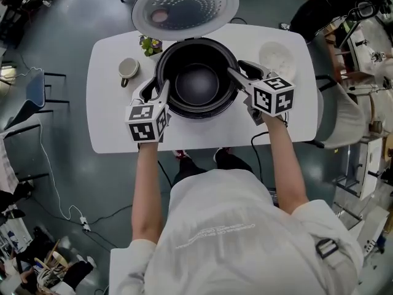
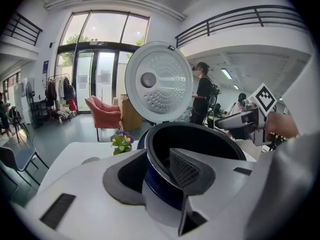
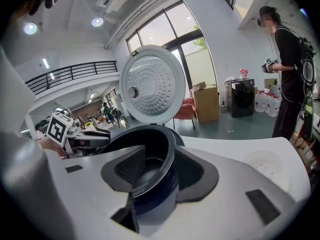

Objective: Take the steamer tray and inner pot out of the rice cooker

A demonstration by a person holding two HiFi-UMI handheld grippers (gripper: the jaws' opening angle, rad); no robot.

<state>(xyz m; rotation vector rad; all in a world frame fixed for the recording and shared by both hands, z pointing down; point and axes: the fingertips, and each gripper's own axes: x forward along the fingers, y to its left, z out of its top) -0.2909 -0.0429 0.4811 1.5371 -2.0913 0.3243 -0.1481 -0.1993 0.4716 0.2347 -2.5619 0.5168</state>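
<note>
The rice cooker stands on the white table point(image 1: 202, 131) with its lid point(image 1: 184, 8) swung up and back. The black inner pot point(image 1: 196, 82) sits inside it. My left gripper point(image 1: 156, 90) is at the cooker's left edge, open, with one pad inside the pot point(image 2: 200, 139) and the other outside the dark blue wall. My right gripper point(image 1: 241, 71) is open at the right edge and straddles the rim point(image 3: 167, 149) the same way. No pad visibly presses on the rim. A white round steamer tray point(image 1: 277, 57) lies on the table to the right of the cooker.
A mug point(image 1: 128, 69) and a small flower pot point(image 1: 150, 45) stand on the table left of the cooker. A person point(image 3: 292, 69) stands beyond the table on the right. A blue chair point(image 1: 34, 91) is at the left, and cables lie on the floor.
</note>
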